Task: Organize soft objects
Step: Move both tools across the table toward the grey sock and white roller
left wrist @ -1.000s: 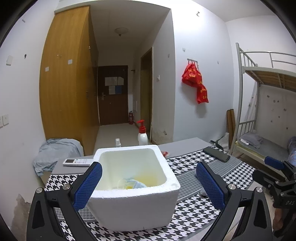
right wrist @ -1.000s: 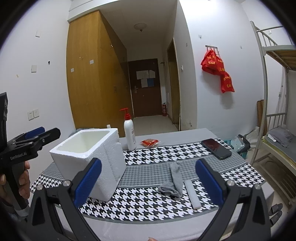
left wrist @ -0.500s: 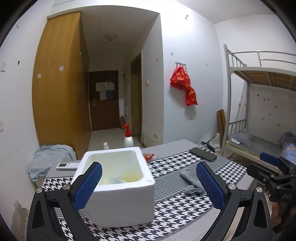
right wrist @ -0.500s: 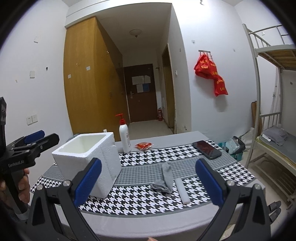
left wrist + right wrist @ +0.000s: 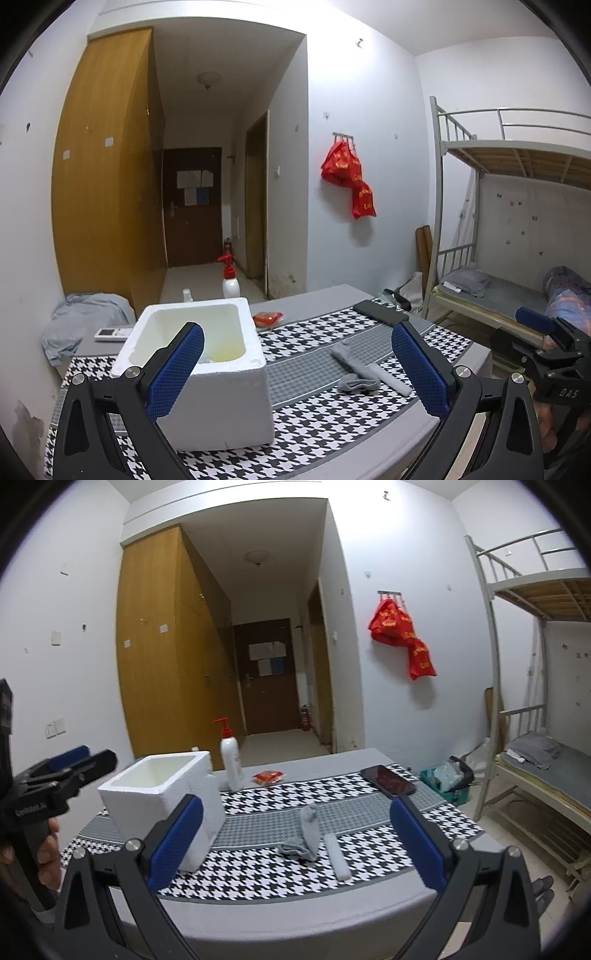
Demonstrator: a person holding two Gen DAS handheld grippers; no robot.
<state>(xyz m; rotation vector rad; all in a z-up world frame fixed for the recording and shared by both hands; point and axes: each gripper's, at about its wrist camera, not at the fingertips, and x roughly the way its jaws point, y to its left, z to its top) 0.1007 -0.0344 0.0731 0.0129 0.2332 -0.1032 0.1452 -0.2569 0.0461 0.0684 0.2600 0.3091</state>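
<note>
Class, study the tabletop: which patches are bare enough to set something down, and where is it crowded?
Bare cloth lies between the foam box and the grey sock, and along the near edge of the table. Another bare strip sits between the phone and the white roll. It is crowded behind the box, by the pump bottle and red packet.

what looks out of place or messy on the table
A grey sock lies crumpled on the houndstooth table cover, beside a white roll, both outside the foam box. The box floor shows a yellowish stain.
</note>
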